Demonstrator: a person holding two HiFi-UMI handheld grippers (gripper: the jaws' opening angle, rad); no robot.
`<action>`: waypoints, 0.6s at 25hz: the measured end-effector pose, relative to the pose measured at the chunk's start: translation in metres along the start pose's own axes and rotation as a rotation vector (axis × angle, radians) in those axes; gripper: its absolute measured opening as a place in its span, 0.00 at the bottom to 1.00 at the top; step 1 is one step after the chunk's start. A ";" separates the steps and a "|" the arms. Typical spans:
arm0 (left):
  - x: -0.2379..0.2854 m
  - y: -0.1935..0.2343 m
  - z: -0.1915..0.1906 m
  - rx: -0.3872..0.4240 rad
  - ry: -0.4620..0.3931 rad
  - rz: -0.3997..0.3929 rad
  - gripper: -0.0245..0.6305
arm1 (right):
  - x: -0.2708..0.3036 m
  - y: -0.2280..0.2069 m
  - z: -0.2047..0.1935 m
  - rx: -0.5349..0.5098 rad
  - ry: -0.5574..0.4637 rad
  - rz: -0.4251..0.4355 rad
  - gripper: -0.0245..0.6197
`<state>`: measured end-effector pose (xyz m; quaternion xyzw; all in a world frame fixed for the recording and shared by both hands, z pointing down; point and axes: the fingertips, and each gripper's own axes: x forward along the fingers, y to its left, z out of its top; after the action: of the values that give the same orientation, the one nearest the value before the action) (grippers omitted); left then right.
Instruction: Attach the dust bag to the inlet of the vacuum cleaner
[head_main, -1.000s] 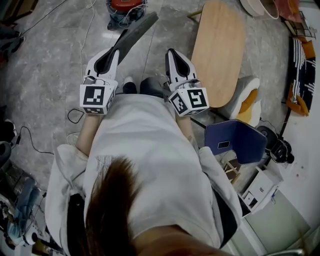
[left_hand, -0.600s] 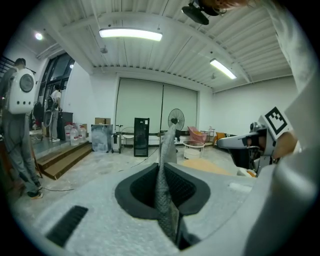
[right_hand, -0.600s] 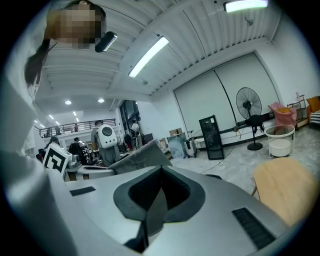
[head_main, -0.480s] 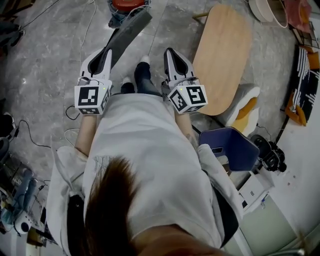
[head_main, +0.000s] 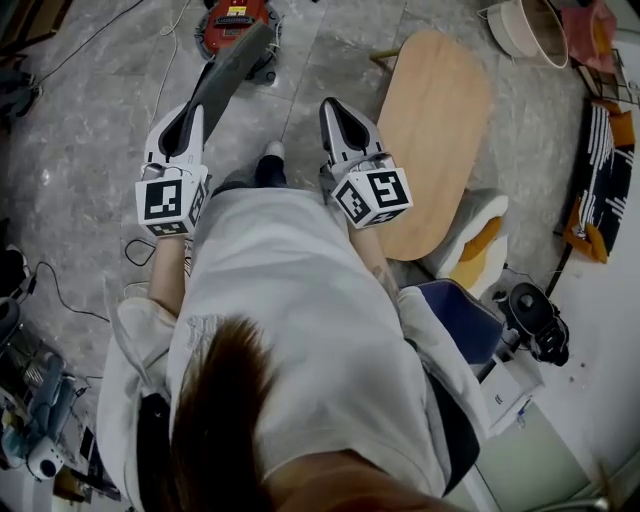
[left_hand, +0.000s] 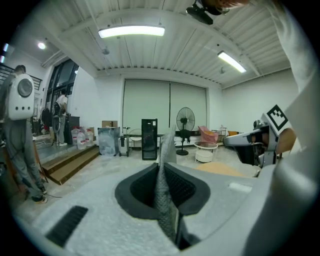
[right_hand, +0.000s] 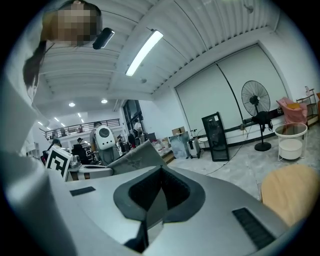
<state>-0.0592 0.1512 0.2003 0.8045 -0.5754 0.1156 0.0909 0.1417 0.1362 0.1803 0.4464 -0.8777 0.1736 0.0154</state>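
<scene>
Left gripper (head_main: 192, 113) pinches dust bag (head_main: 231, 70); right gripper (head_main: 333, 105) closed, seemingly empty; only head view shows vacuum cleaner (head_main: 232, 17).

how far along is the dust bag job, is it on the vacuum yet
Not yet. Done: the grey dust bag is picked up, pinched in the left gripper. In hand: it sticks out ahead of the person, the red vacuum cleaner on the floor beyond. The right gripper is shut and empty. Left: fit the bag onto the vacuum's inlet.
</scene>
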 end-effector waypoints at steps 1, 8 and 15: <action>0.006 0.003 0.004 -0.001 -0.007 0.010 0.10 | 0.003 -0.005 0.001 0.001 0.002 0.002 0.04; 0.029 0.015 0.024 0.000 -0.019 0.058 0.10 | 0.019 -0.029 0.009 0.017 0.016 0.010 0.04; 0.060 0.040 0.017 0.000 0.012 0.046 0.10 | 0.058 -0.045 0.007 0.039 0.024 -0.012 0.04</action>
<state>-0.0772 0.0791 0.2021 0.7903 -0.5934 0.1225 0.0916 0.1433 0.0645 0.1975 0.4498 -0.8711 0.1961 0.0183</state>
